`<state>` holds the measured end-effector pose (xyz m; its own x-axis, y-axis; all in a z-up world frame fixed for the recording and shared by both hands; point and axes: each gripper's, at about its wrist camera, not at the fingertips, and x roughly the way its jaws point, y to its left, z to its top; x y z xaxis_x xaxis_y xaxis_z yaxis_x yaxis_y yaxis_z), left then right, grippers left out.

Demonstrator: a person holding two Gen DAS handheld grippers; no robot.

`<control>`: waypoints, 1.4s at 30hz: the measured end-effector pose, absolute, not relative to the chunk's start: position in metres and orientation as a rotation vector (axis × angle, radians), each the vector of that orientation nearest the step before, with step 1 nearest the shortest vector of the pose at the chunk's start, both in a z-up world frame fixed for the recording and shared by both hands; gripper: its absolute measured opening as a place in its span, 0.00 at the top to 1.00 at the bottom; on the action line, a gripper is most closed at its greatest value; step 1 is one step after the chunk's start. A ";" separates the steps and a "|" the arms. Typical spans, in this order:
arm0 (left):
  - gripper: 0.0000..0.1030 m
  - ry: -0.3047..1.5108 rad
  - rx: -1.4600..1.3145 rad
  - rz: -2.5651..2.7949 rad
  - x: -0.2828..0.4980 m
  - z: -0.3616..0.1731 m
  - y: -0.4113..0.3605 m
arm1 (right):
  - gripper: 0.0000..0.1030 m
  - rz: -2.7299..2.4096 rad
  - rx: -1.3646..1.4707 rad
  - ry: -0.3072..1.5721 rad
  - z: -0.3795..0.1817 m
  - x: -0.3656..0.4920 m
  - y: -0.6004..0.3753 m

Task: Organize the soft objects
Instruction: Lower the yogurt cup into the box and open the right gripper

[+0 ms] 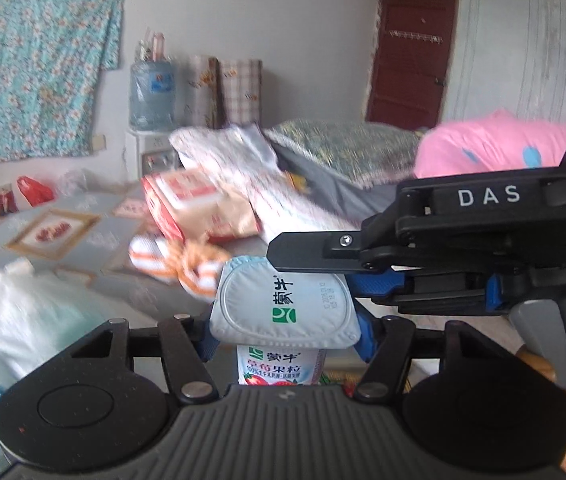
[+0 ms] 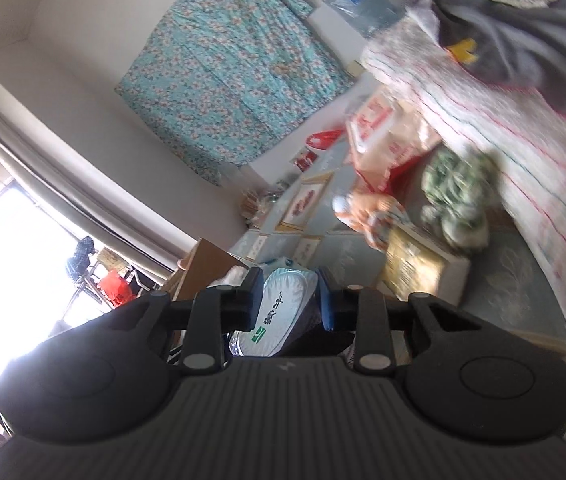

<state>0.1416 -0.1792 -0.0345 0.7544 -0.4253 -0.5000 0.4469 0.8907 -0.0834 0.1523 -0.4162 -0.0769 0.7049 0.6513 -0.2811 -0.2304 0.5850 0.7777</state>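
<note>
Two grippers (image 1: 285,332) (image 2: 289,300) clamping yogurt cup (image 1: 283,304)

White walls, a floral cloth (image 1: 39,60) hung on one, a dark red door (image 1: 411,52), and a bright window (image 2: 7,248) with grey curtain (image 2: 63,176)

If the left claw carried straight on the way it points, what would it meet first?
Probably the orange-and-white cloth on the bed, just beyond the yogurt cup held in the left claw; depth is unclear.
</note>
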 end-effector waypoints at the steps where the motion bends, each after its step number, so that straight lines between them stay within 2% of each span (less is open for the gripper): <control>1: 0.39 0.523 0.037 -0.466 0.143 -0.029 -0.177 | 0.73 0.564 0.784 0.589 -0.070 0.156 -0.414; 12: 0.39 0.394 -0.030 -0.308 0.128 0.048 -0.117 | 0.73 0.753 0.667 0.539 0.021 0.167 -0.343; 18: 0.39 0.343 -0.024 -0.161 0.102 0.086 -0.053 | 0.73 0.922 0.624 0.559 0.059 0.170 -0.262; 22: 0.39 0.360 -0.031 -0.044 0.083 0.102 0.002 | 0.73 1.036 0.607 0.641 0.070 0.173 -0.185; 26: 0.39 0.448 -0.061 0.058 0.071 0.102 0.063 | 0.72 1.109 0.608 0.798 0.057 0.180 -0.106; 32: 0.39 0.619 -0.105 0.158 0.069 0.075 0.137 | 0.72 1.137 0.661 1.099 0.006 0.189 -0.011; 36: 0.39 0.723 -0.144 0.166 0.073 0.053 0.170 | 0.71 1.110 0.673 1.248 -0.028 0.192 0.023; 42: 0.40 0.820 -0.172 0.161 0.068 0.025 0.198 | 0.71 1.079 0.681 1.375 -0.065 0.201 0.041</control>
